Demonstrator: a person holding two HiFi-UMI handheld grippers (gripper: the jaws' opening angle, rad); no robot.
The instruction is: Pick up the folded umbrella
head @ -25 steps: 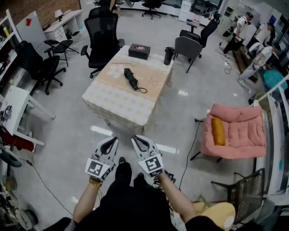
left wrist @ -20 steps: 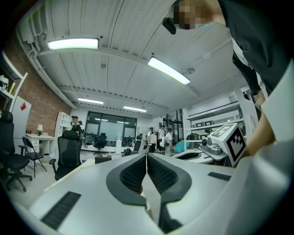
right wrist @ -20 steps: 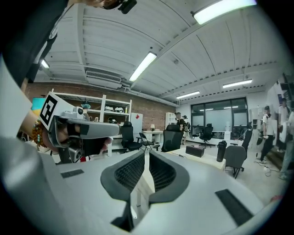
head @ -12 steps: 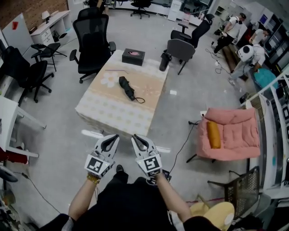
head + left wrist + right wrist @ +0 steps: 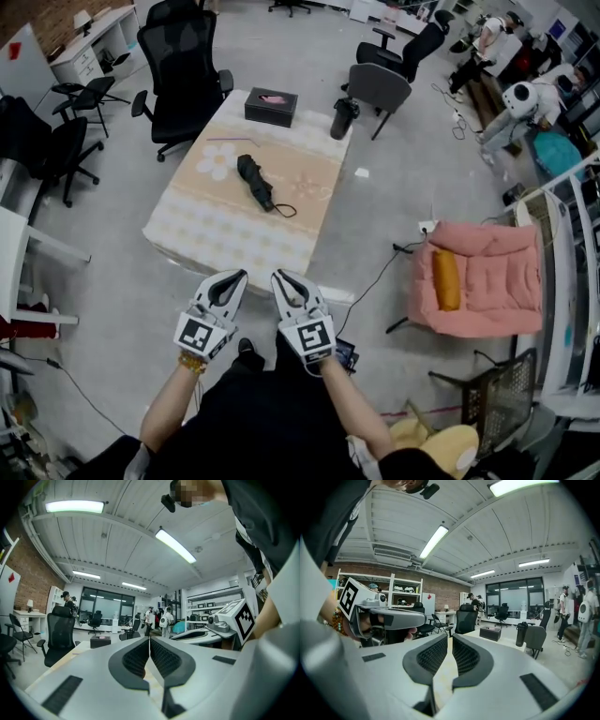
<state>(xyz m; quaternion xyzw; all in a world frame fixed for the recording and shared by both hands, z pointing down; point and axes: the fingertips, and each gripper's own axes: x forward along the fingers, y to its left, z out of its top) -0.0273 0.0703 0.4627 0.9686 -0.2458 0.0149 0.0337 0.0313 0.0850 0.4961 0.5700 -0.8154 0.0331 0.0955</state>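
Observation:
The folded black umbrella (image 5: 255,181) lies with its strap loop on the flower-patterned table (image 5: 216,234), near the middle. My two grippers are held side by side in front of my body, short of the table's near edge and well apart from the umbrella. The left gripper (image 5: 235,275) is shut with nothing in it, its jaws meeting at the tips (image 5: 149,638). The right gripper (image 5: 279,275) is also shut and empty (image 5: 450,637). In both gripper views the jaws hide the umbrella.
A black box (image 5: 271,106) and a dark bottle (image 5: 343,117) stand at the table's far end. Black office chairs (image 5: 183,70) ring the table. A pink cushioned chair (image 5: 478,277) and a floor cable (image 5: 375,281) lie to the right. People stand at the far right.
Both grippers have moved forward with me toward the table, which now sits closer and lower in the head view. The jaws stayed shut and the umbrella has not moved.

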